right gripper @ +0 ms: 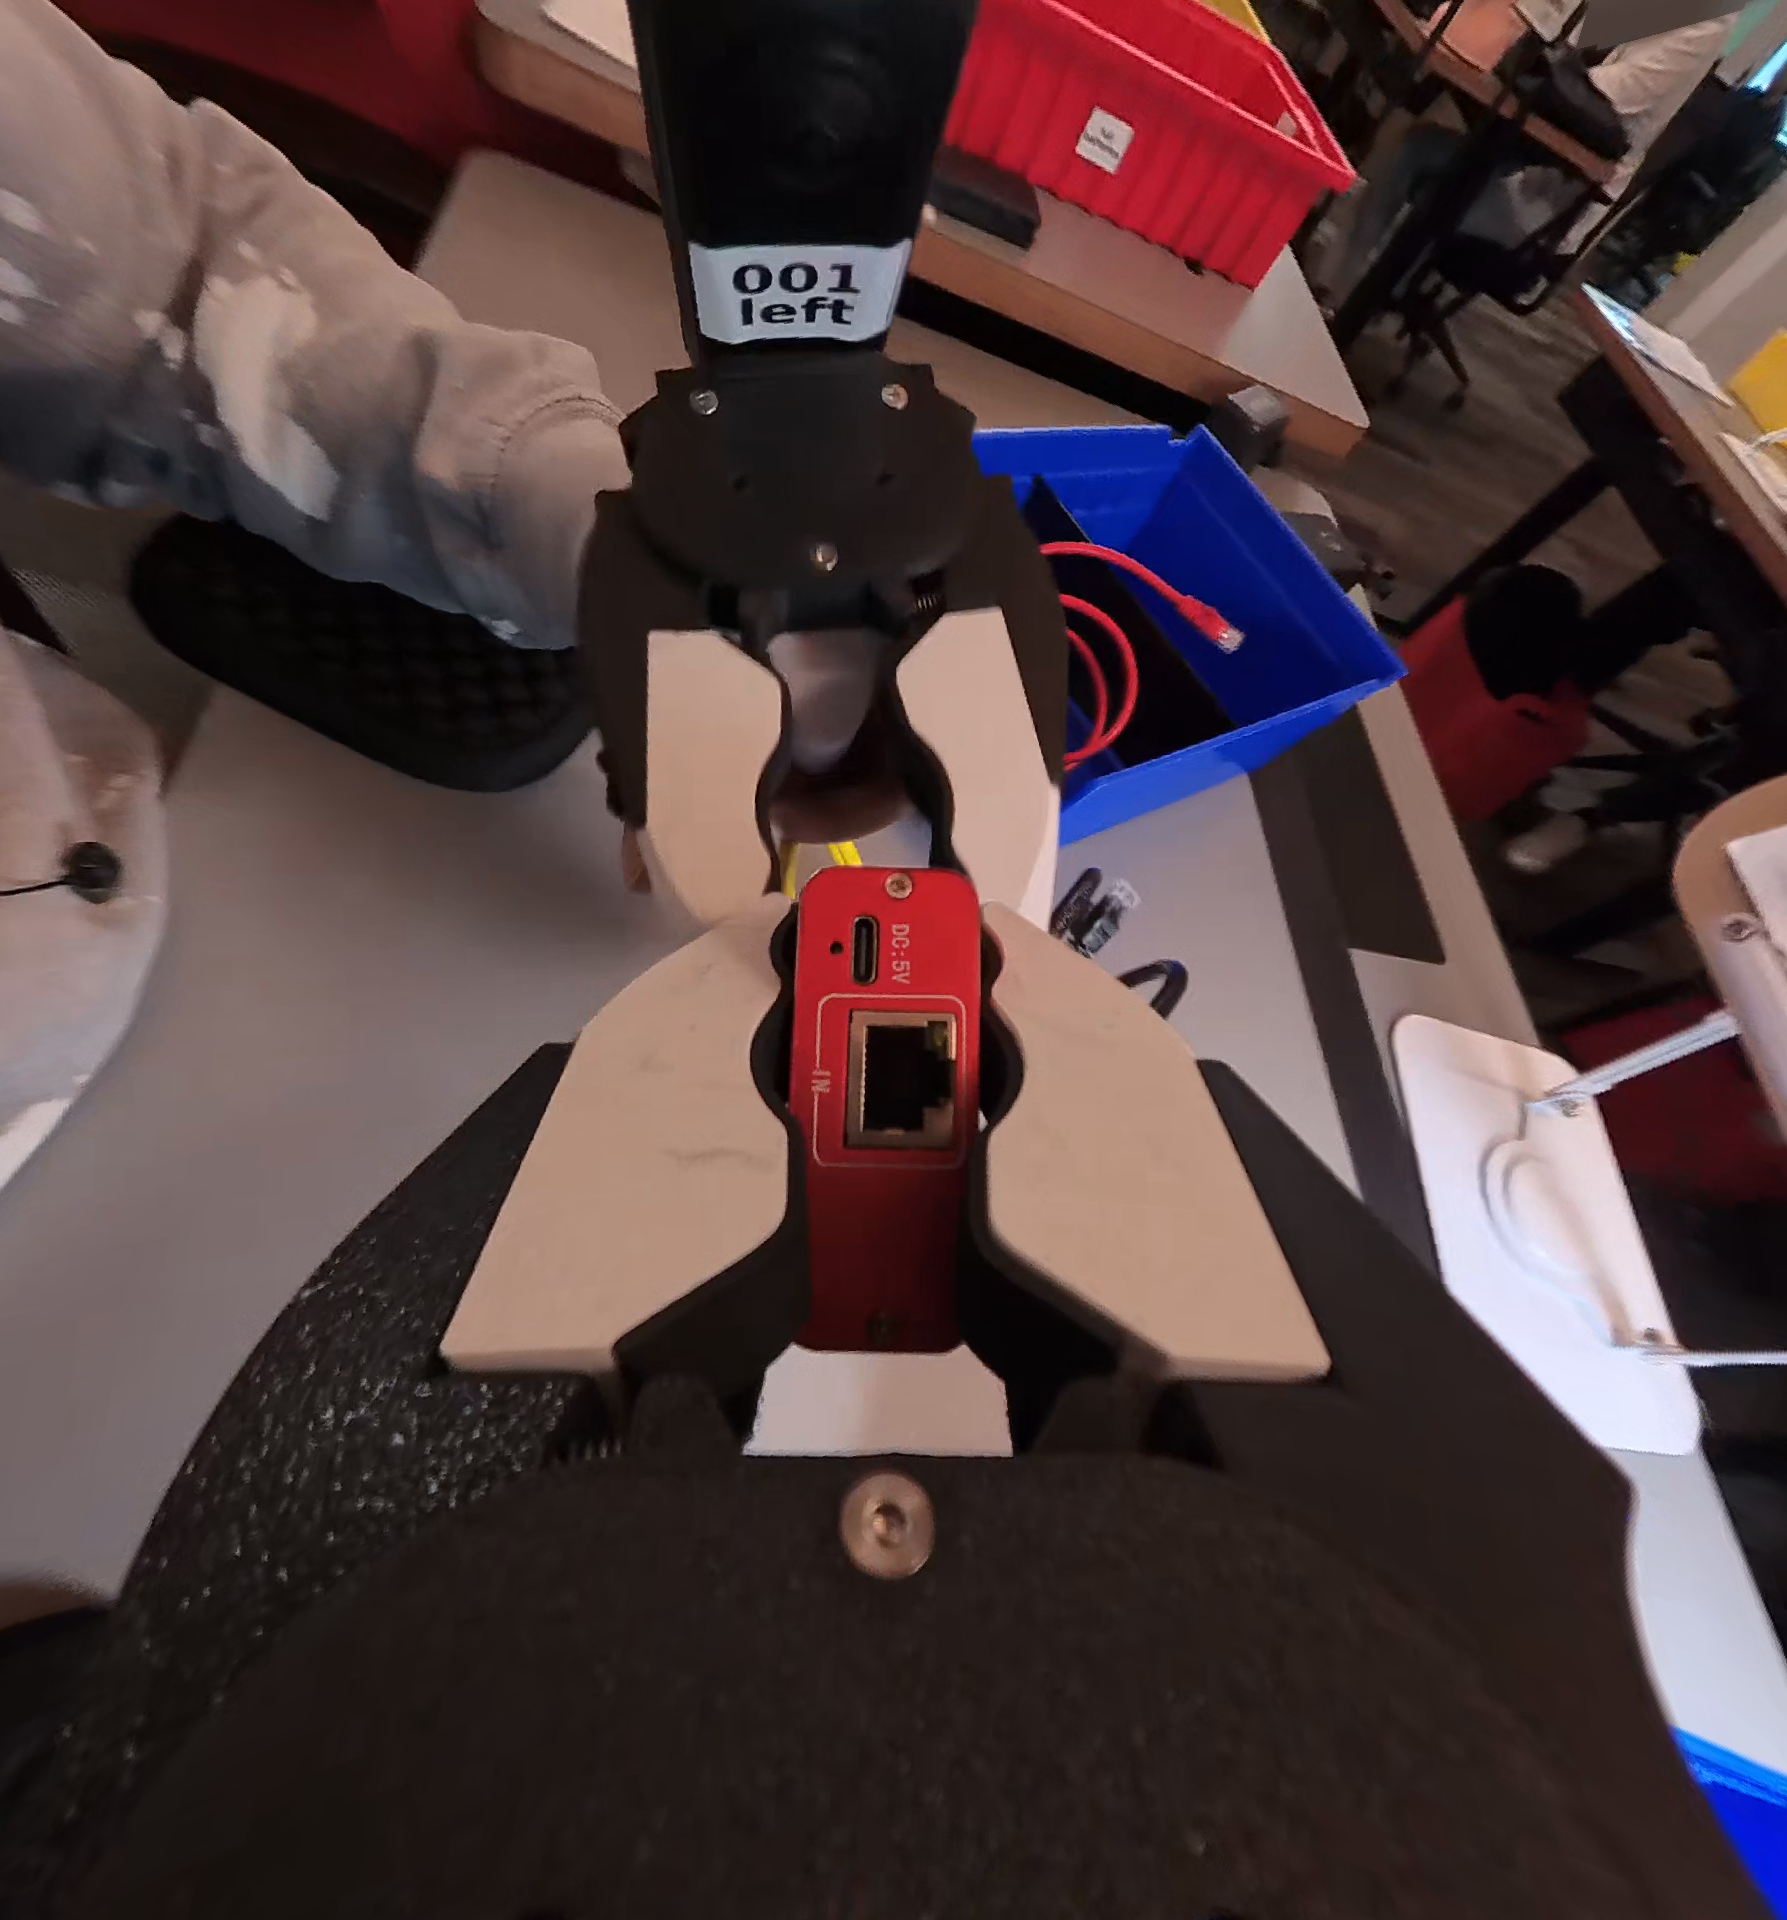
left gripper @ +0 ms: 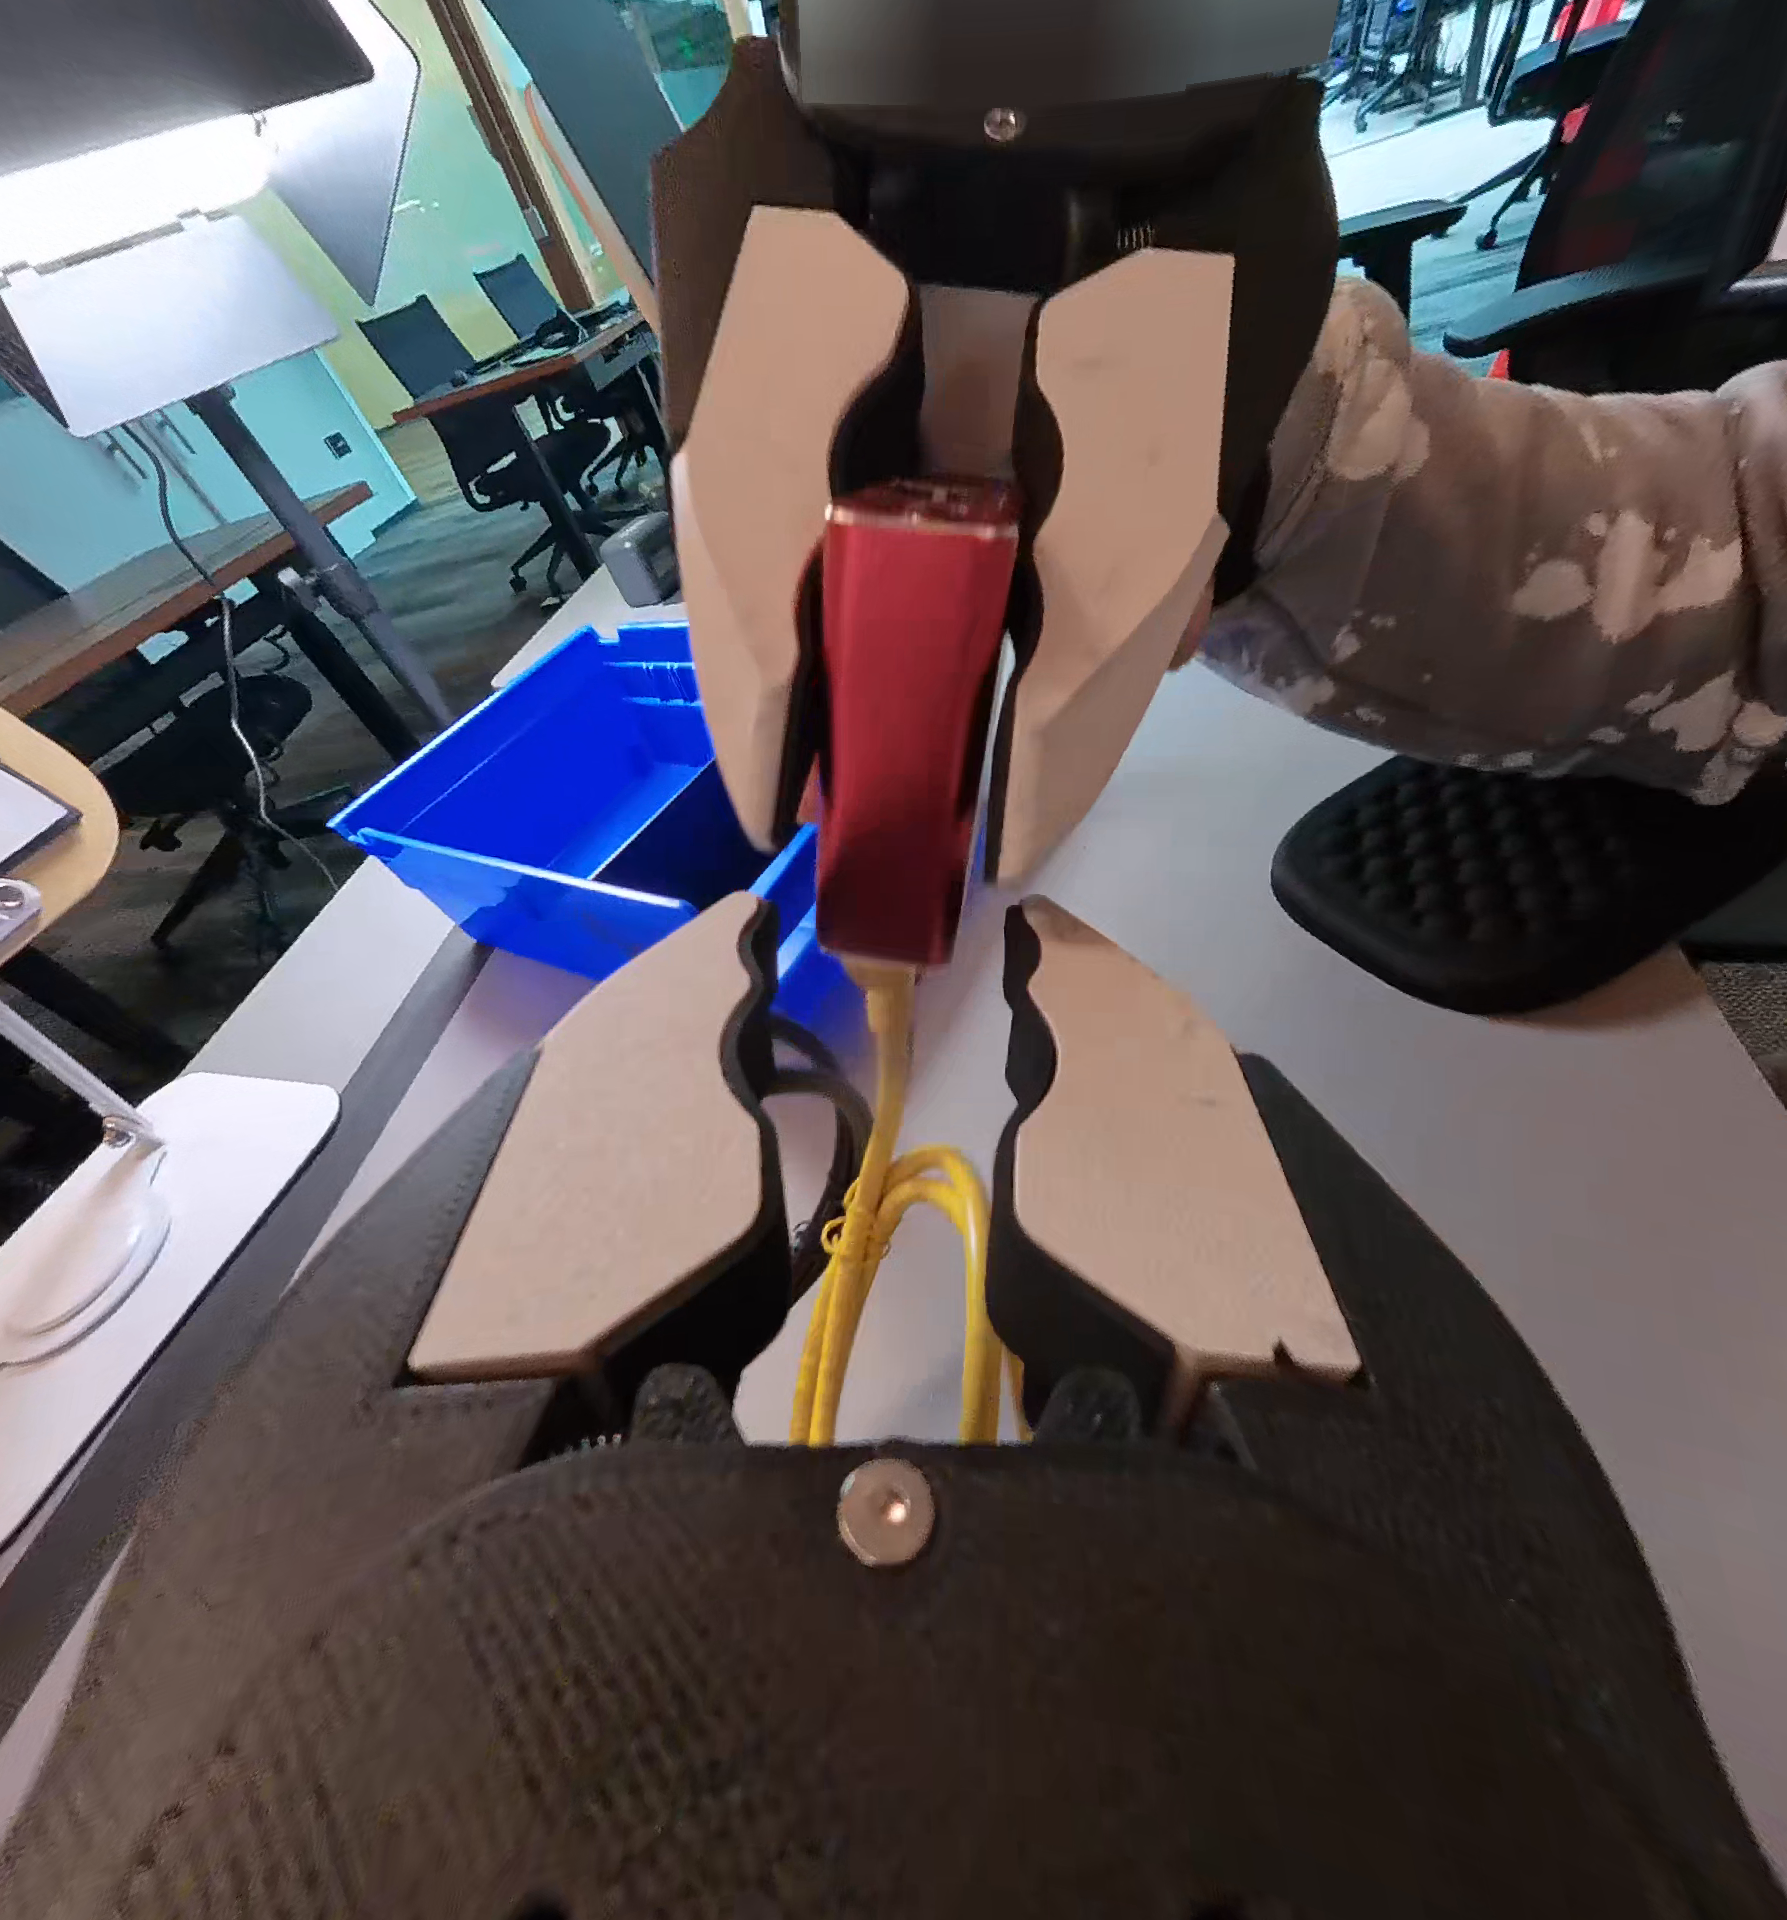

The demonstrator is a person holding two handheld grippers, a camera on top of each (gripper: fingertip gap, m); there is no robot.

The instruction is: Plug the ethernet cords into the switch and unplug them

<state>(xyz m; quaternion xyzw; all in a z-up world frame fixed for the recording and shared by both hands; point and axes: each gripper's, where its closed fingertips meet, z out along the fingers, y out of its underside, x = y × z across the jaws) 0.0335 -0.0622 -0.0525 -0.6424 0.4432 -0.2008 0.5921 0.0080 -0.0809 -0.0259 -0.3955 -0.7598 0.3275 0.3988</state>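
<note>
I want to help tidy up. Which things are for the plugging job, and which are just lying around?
For the job: switch, yellow cord, red cord, right hand-held gripper, left hand-held gripper.

Lying about: blue bin, red bin, black pad.

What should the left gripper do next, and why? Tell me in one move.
Probably close the left gripper on the yellow ethernet cord just below its plug. Its fingers stand open on either side of the cord, which is seated in the near end of the red switch. The right gripper is already clamped on the switch, bracing it for a pull. The facing port is empty.
</note>
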